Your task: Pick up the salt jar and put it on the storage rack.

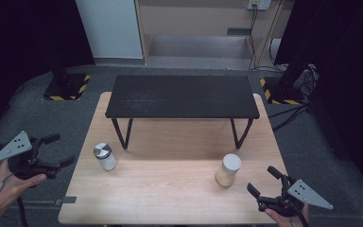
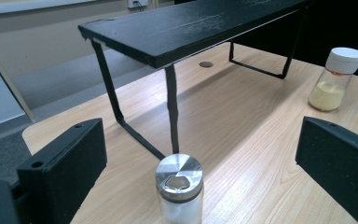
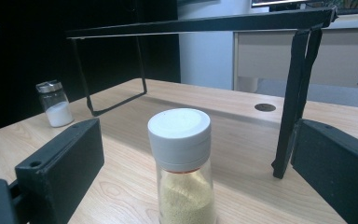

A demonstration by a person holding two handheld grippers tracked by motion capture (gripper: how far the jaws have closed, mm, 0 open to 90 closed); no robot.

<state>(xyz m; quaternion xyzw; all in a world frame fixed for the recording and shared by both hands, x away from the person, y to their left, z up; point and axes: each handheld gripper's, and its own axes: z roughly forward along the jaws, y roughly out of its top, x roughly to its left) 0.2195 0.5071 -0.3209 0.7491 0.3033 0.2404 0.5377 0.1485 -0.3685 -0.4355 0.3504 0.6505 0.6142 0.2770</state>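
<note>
**Two open grippers, each facing its own jar**

Nearest to us in the high view, the right gripper (image 1: pixel 261 182) hangs over the table's (image 1: pixel 170 203) near right corner with its jaws spread apart and nothing between them. The left gripper (image 1: pixel 59 150) is held just off the table's left edge, its jaws likewise apart and empty.

Just ahead of the right gripper stands the white-capped jar (image 1: pixel 229 170), upright near the right edge. The right gripper view brings out what the overhead picture only hints at: this jar (image 3: pixel 182 168) holds a yellow powder below a red band under the cap, and it sits centred in front of the open jaws, clear of both.

Near the left edge we see the metal-capped shaker (image 1: pixel 105 156), upright. In the left gripper view the shaker (image 2: pixel 179 189) shows white grains and a shiny faceted lid, again centred ahead of the parted jaws and untouched.

Farther back, the black shelf (image 1: pixel 182 96) stands on thin legs across the far half of the table. The gripper views show the space beneath it and a round grommet (image 3: pixel 265 107) in the tabletop.
</note>
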